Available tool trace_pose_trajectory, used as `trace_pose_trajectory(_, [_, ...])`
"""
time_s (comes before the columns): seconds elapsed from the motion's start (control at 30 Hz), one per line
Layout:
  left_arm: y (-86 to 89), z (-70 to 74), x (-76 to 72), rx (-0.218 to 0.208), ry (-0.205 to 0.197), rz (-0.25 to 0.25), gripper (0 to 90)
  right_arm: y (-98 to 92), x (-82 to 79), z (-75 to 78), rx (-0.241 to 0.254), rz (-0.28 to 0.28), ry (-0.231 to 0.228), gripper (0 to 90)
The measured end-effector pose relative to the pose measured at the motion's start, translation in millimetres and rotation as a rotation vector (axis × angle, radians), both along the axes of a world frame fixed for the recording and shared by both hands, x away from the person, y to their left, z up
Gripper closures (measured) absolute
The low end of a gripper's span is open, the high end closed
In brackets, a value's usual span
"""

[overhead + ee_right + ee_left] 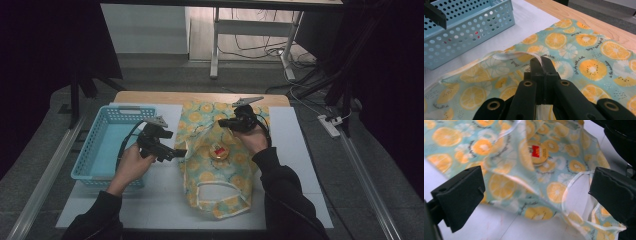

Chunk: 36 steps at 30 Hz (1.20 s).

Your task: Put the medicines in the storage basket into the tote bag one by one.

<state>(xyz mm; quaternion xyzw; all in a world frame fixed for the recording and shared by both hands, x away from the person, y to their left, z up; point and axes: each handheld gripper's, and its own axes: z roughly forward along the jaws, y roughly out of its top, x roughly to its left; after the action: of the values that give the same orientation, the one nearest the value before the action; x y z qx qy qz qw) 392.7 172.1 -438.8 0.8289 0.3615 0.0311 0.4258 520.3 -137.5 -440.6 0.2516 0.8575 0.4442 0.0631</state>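
Orange-print bag (pixel 215 150): my right gripper (pixel 226 123) pinches its white strap, while my left gripper (pixel 177 152), jaws apart, sits left of it.

One orange-print bag (pixel 215 150), one blue basket (pixel 107 145), one round tin (pixel 219 151), two tongs.

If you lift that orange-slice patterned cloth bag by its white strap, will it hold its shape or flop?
Probably flop: the thin orange-slice patterned cloth bag lies creased on the white mat. Its white strap, pinched in the right gripper, already bends limply. The small round tin on it might slide off.
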Motion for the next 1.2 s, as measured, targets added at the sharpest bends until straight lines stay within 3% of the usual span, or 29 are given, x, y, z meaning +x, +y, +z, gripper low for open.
trace_pose_trajectory(0.63, [62.1,-4.9,-12.6,0.064,0.01,0.17,0.3,-0.9,0.1,-2.6,-0.007,-0.006,0.005,90.0])
trace_pose_trajectory(1.2, [106.0,-19.7,-17.7,0.121,0.023,0.265,0.0,-0.5,0.2,-4.4,-0.014,-0.009,0.005,90.0])
